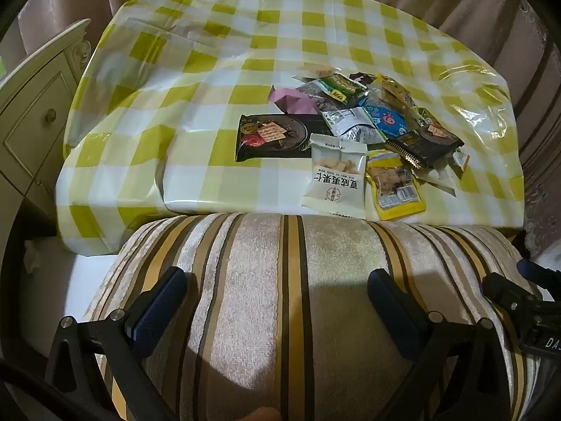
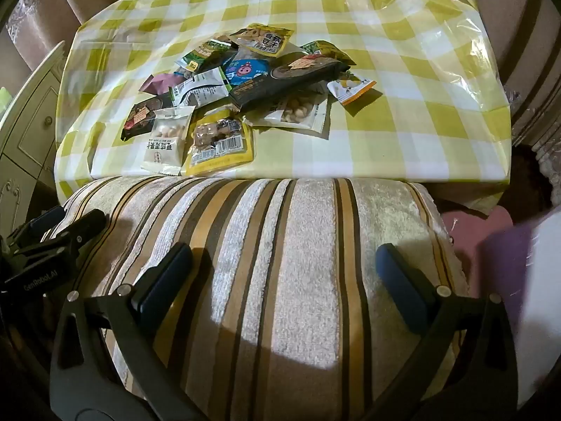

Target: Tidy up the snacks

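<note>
Both the left gripper [image 1: 277, 294] and right gripper [image 2: 284, 270] hover empty, jaws wide, over the striped cushion [image 1: 266, 301] — the snack pile [image 1: 357, 129] sits jumbled on the checked tablecloth [image 1: 210, 70], where overlapping slick packets risk a double pick or a slide off the edge.

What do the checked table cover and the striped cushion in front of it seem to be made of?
The checked table cover looks like thin glossy plastic: it shines and wrinkles with glare. The striped cushion looks like soft woven fabric, velvety or chenille perhaps, with a matte fuzzy pile.
</note>
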Demonstrator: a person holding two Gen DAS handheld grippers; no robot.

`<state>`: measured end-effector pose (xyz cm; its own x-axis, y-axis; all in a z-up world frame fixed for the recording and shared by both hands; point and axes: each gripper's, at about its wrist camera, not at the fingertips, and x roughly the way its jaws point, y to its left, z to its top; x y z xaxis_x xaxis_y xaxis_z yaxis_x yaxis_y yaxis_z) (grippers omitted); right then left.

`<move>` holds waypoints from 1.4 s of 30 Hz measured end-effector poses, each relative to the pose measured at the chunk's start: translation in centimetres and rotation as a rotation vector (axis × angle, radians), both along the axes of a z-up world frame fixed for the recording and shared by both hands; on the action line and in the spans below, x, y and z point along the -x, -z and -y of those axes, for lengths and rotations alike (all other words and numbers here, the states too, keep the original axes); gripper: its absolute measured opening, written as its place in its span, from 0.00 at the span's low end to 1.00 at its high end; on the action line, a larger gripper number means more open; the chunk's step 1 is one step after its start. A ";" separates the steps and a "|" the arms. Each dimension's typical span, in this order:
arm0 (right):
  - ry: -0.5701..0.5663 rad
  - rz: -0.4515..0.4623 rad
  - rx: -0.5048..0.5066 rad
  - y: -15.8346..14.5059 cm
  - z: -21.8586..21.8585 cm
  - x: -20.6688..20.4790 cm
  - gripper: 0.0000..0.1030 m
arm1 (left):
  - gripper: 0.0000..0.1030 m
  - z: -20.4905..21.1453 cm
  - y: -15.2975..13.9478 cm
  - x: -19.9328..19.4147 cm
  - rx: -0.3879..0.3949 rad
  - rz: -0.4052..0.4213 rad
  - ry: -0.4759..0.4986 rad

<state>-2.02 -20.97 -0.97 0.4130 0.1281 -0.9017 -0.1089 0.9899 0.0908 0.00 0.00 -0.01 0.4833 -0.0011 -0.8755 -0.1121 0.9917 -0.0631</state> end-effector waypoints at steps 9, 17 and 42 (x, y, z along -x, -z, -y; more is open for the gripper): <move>-0.001 0.004 -0.001 0.1 0.0 0.1 1.00 | 1.00 0.1 -0.1 -0.2 -0.006 -0.006 -0.004; -0.002 0.003 0.002 -0.1 -0.4 0.2 1.00 | 1.00 -0.3 0.0 -0.3 -0.003 -0.003 -0.004; -0.001 0.021 -0.012 0.0 0.2 0.3 1.00 | 1.00 0.1 -0.4 0.1 -0.018 -0.008 -0.016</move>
